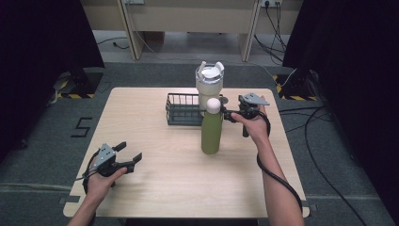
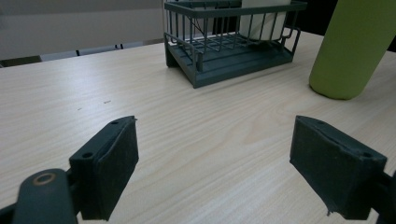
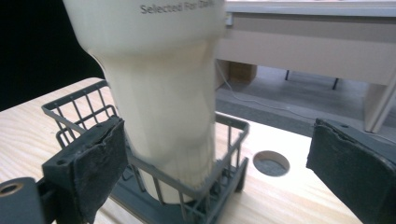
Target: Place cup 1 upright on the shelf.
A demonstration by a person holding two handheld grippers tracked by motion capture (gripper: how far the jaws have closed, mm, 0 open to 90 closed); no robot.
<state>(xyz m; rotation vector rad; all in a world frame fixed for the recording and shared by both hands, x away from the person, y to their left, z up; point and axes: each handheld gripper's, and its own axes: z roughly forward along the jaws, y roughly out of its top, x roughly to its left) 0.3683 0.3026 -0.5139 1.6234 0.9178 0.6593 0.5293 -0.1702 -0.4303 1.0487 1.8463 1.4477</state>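
Observation:
A cream tumbler (image 1: 208, 87) with a white lid stands in the right end of a dark wire basket (image 1: 181, 109) at the back middle of the table. Just in front of it stands a green bottle (image 1: 211, 134) with a round white cap. My right gripper (image 1: 227, 114) is level with that cap, right of the bottle, pointing left. In the right gripper view its jaws (image 3: 219, 144) stand apart, with the tumbler (image 3: 159, 93) and basket rim (image 3: 74, 112) close ahead and nothing pressed between the pads. My left gripper (image 1: 130, 151) is low at the front left, open and empty (image 2: 217, 140).
The light wood table (image 1: 155, 188) has a round cable hole (image 3: 271, 163) behind the basket's right corner. The left gripper view has the basket (image 2: 224, 51) and green bottle (image 2: 352, 46) farther off. Desks and cables lie beyond the table's far edge.

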